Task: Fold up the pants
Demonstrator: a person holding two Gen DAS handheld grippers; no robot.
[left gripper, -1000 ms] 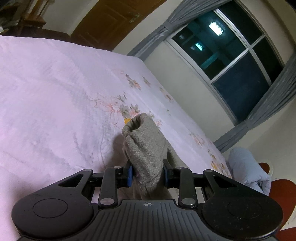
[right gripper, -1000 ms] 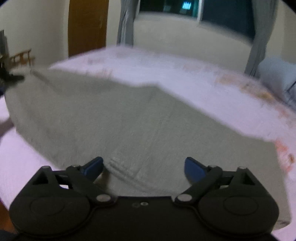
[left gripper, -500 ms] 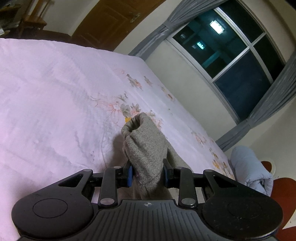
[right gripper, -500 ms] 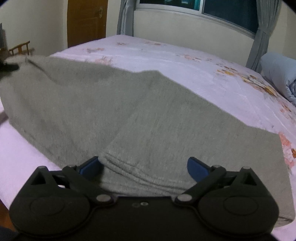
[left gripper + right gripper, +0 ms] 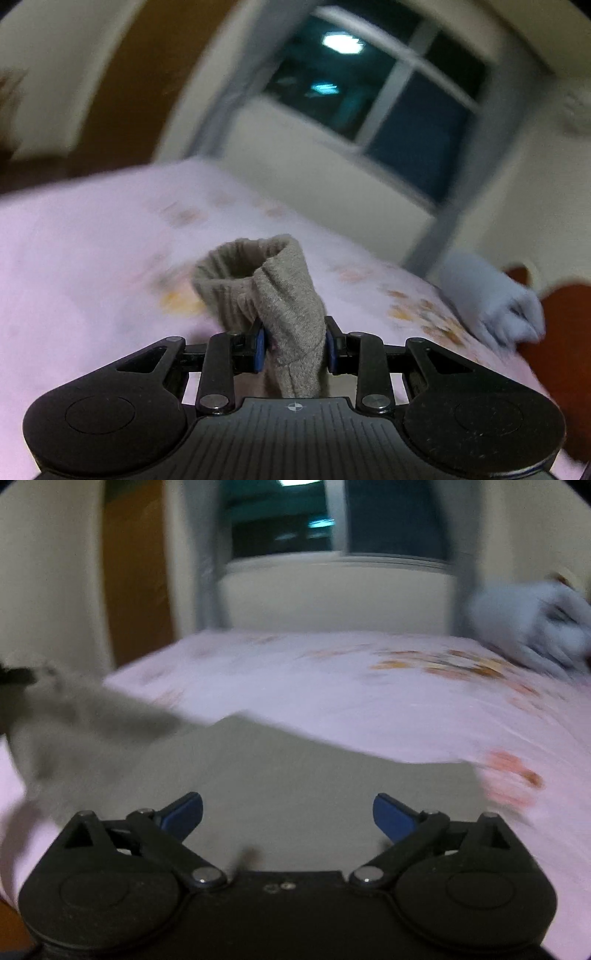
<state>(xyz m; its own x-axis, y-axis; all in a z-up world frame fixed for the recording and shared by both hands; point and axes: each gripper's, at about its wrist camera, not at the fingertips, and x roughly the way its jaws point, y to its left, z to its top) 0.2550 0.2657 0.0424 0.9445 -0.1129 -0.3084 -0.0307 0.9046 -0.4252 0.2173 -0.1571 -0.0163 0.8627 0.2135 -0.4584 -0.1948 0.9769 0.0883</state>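
No readable text

Both views are motion-blurred; no words, labels, brands or numbers can be read anywhere in them.

A bunched grey cuff of the pants (image 5: 271,295) is pinched between the blue pads of the left tongs (image 5: 294,350), held up over the pink floral bed (image 5: 92,258). A dark window (image 5: 380,99) is seen behind, all pretty blurred.

A pink floral bed (image 5: 92,251) fills the room below a dark window (image 5: 388,92), brown door (image 5: 136,572) at left.
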